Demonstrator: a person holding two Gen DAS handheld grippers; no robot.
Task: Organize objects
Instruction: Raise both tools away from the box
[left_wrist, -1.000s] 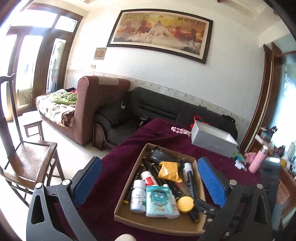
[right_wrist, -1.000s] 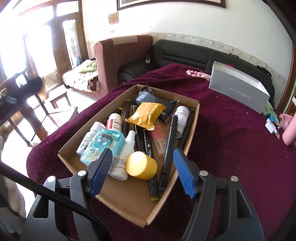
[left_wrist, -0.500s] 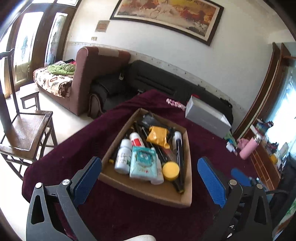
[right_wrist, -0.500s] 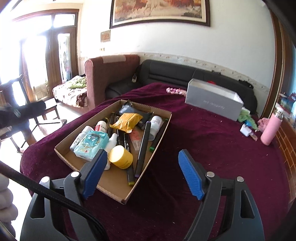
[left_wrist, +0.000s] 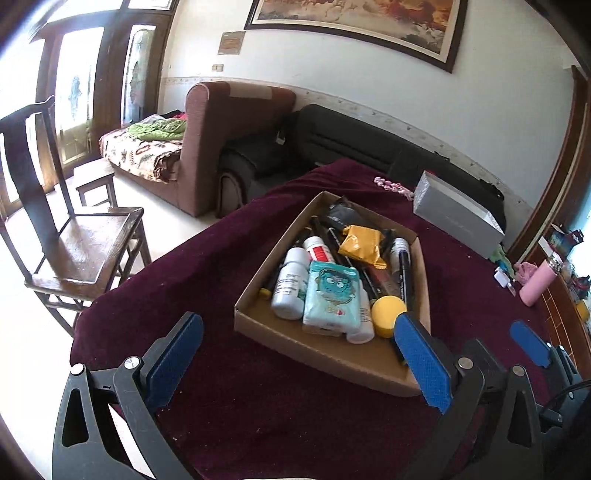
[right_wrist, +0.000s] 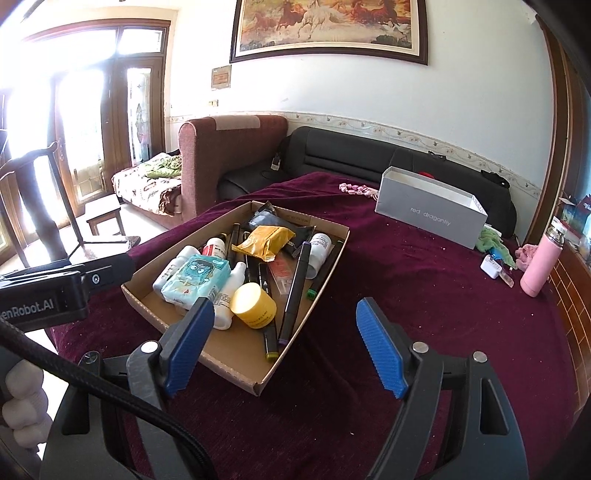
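A shallow cardboard tray (left_wrist: 317, 350) (right_wrist: 236, 369) sits on the maroon table. It holds white bottles (left_wrist: 291, 284), a teal tissue pack (left_wrist: 332, 295) (right_wrist: 195, 277), a yellow jar (left_wrist: 388, 314) (right_wrist: 255, 301), a yellow pouch (right_wrist: 267, 242), black markers (right_wrist: 297, 284) and a dark packet. My left gripper (left_wrist: 299, 365) is open and empty, held back above the tray's near edge. My right gripper (right_wrist: 286, 343) is open and empty, above the tray's near right corner.
A grey box (right_wrist: 432, 218) stands at the table's far side, with pink beads (right_wrist: 356, 190) beside it. A pink bottle (right_wrist: 541, 264) and small items lie at the right edge. A wooden chair (left_wrist: 74, 240) and sofas (left_wrist: 240, 147) stand beyond the table's left edge.
Both grippers have pulled back and up from the tray, so it looks smaller and farther. Both stay open and empty. The tray's contents have not moved.
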